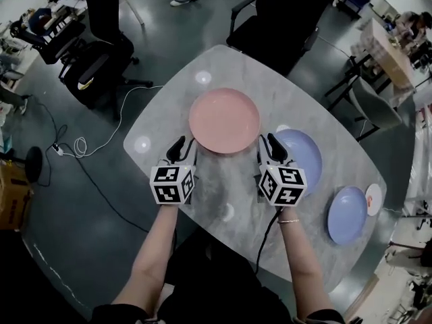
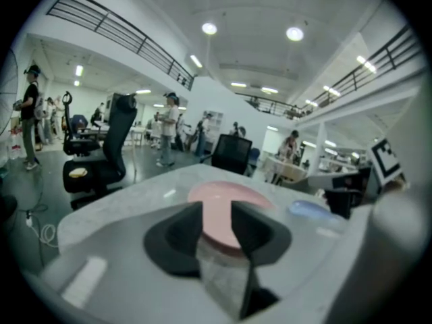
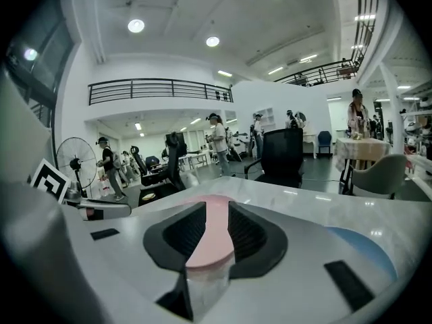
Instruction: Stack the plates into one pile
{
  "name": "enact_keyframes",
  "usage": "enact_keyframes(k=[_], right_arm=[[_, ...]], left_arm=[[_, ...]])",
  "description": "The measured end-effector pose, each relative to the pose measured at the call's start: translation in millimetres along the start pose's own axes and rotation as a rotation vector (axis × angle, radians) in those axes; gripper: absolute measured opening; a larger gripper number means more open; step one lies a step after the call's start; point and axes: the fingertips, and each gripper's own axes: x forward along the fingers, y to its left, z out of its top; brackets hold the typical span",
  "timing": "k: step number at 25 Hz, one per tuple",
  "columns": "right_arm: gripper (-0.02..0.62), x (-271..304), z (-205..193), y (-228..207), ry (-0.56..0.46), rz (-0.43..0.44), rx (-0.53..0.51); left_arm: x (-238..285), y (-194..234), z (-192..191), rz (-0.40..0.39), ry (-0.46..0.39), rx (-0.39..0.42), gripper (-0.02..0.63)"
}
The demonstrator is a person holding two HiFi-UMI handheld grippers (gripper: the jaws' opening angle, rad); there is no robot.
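Cable (image 1: 81, 144) seen coiled on floor at far left, dark office chairs (image 1: 94, 59) behind it. Grey marbled tabletop (image 1: 229, 201) fills centre of head view.

L tool (image 1: 184, 148) is held over tabletop, tips just beside near-left rim of pink plate (image 1: 224, 121). In left gripper view, L tool (image 2: 217, 216) jaws are apart and nothing is pinched; pink plate (image 2: 226, 198) is seen through the gap, flat on tabletop.

Pink plate lies alone at tabletop centre, nothing stacked on it.

R tool (image 1: 266, 147) is held at pink plate's near-right rim, between it and the large blue plate (image 1: 304, 155). In right gripper view, R tool (image 3: 210, 229) jaws are likewise apart and empty; pink plate (image 3: 210, 245) shows in the gap. Contact w/ rim can't be confirmed for either tool.

Large blue plate lies just right of R tool, close to pink plate. Small blue plate (image 1: 347, 214) lies further right, apart, near tabletop edge. A small pale dish (image 1: 373, 196) sits just beyond it.
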Motion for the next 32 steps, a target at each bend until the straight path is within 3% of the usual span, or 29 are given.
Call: enact_keyframes(k=[11, 17, 32], right_arm=[[0.096, 87.1, -18.2, -31.8, 0.148, -0.029, -0.146], [0.111, 119.3, -38.8, -45.8, 0.245, -0.059, -0.174], [0.123, 142.2, -70.1, -52.2, 0.506, -0.092, -0.282]], left_arm=[[51.8, 35.1, -15.2, 0.102, 0.05, -0.04, 0.13], [68.6, 48.3, -23.3, 0.14, 0.074, -0.072, 0.138], [91.8, 54.0, -44.7, 0.126, 0.161, -0.155, 0.146]])
